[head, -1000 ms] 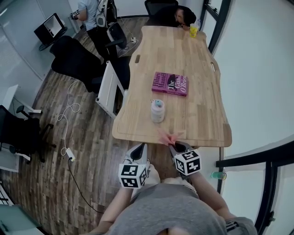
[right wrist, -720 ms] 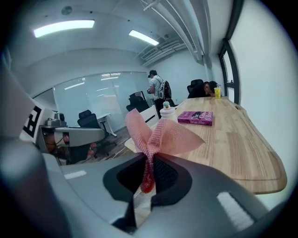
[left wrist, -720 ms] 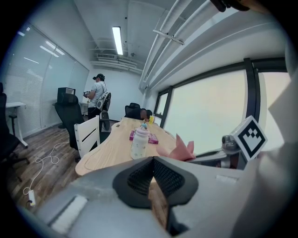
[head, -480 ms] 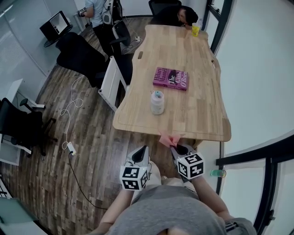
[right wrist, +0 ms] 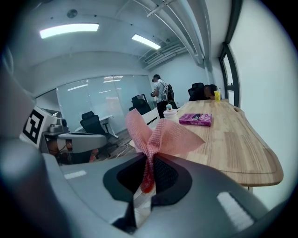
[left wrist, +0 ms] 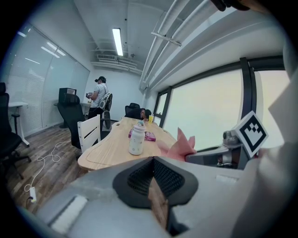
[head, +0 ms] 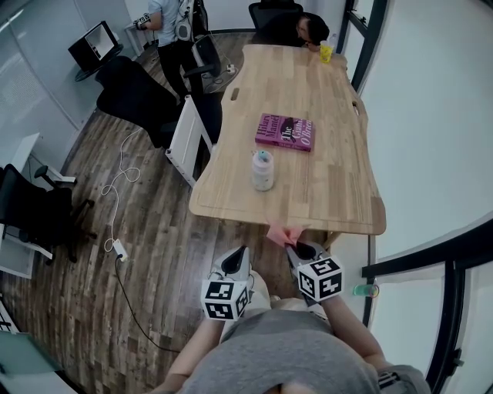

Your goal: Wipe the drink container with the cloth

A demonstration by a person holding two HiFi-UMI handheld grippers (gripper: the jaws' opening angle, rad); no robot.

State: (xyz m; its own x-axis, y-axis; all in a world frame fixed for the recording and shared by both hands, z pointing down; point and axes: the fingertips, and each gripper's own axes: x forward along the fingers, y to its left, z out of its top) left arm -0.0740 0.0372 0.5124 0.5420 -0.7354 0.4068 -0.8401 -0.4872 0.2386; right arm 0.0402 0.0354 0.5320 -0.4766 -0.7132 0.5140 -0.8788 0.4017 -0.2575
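A pale drink container [head: 263, 170] with a light blue cap stands upright on the wooden table [head: 339, 185], near its front left part; it also shows small in the left gripper view as the container [left wrist: 136, 140]. My right gripper [head: 293, 247] is shut on a pink mesh cloth [head: 283, 233], which fans out from its jaws just off the table's near edge, well short of the container. The same cloth [right wrist: 156, 133] fills the middle of the right gripper view. My left gripper [head: 234, 257] is shut with nothing in it, held beside the right one.
A purple book [head: 285, 131] lies beyond the container. A yellow cup [head: 326, 51] stands at the far end, where a person [head: 296, 27] leans on the table. Another person [head: 166, 23] stands at far left. A white chair [head: 187, 138] and black office chairs [head: 131, 96] flank the table's left side.
The head view has shifted slightly; the table sits a little higher in frame. Both grippers and the cloth hold the same pose near the table's front edge.
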